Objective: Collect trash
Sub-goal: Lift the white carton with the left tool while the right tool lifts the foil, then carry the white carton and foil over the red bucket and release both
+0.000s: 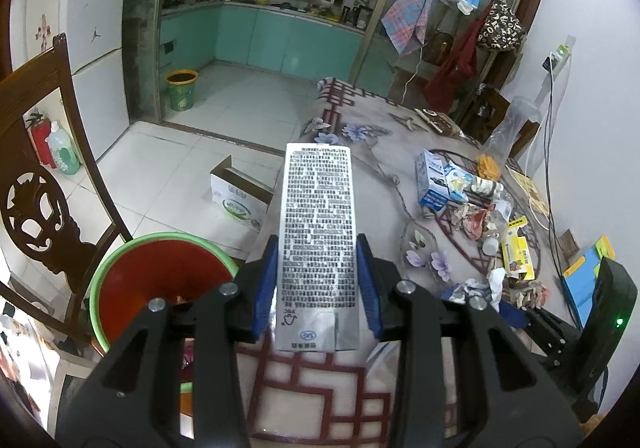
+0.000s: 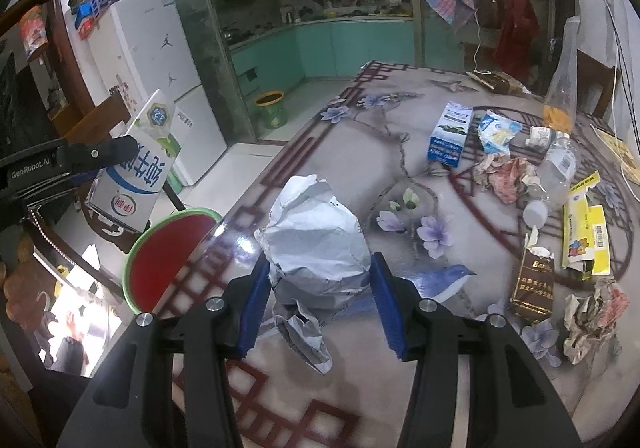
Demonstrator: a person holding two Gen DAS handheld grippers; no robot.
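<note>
now the left gripper [image 1: 318,284] clamps the milk carton [image 1: 318,240] lengthwise — red bin [image 1: 160,280] lies below-left; right gripper [image 2: 316,300] brackets crumpled paper [image 2: 316,248], grip uncertain.

Near-left part of the tabletop [image 2: 320,400] is bare around the crumpled paper [image 2: 316,244], so there's room to pass on either side of it. The far-right side is packed: blue box [image 2: 448,136], clear bottle [image 2: 556,172], yellow pack [image 2: 584,232], brown pack [image 2: 534,284] and paper wads lie close together. Off the left edge, the red bin [image 1: 160,280] mouth is open from above; wooden chair [image 1: 36,176] stands just beside it.
</note>
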